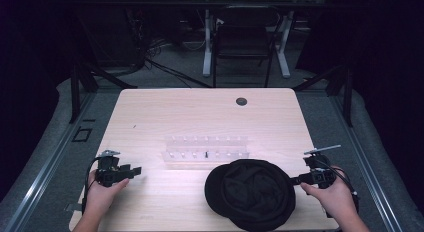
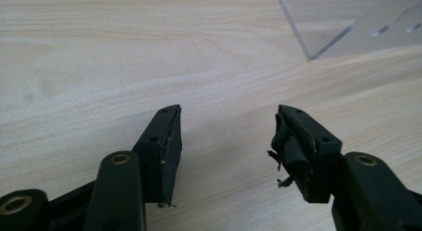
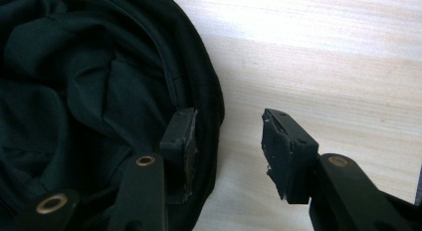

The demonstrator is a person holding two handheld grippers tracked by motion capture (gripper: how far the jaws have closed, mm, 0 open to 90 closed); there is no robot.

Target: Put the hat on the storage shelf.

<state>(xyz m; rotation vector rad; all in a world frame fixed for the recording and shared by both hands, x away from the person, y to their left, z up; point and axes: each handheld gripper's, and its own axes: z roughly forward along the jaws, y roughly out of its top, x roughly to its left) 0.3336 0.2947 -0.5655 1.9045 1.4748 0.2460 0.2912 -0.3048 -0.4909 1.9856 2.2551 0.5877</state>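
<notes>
Straddling the black cap's (image 3: 99,91) rim with wide-apart jaws, right tool (image 3: 226,151) not clamping, left tool (image 2: 226,146) open, empty

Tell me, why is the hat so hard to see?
High view: the room is dark, the table is brightly lit, and the black hat has few visible folds. Right gripper view: closer up, its folds show dimly, and the wood beside it glares pale.

Things sitting around your work area

You are looking at a clear acrylic rack (image 1: 206,151) lying mid-table on the pale wooden table (image 1: 150,112), a dark round grommet (image 1: 241,101) sitting near its far edge, and a black chair (image 1: 243,42) standing beyond it beside white desk legs (image 1: 207,42).
</notes>
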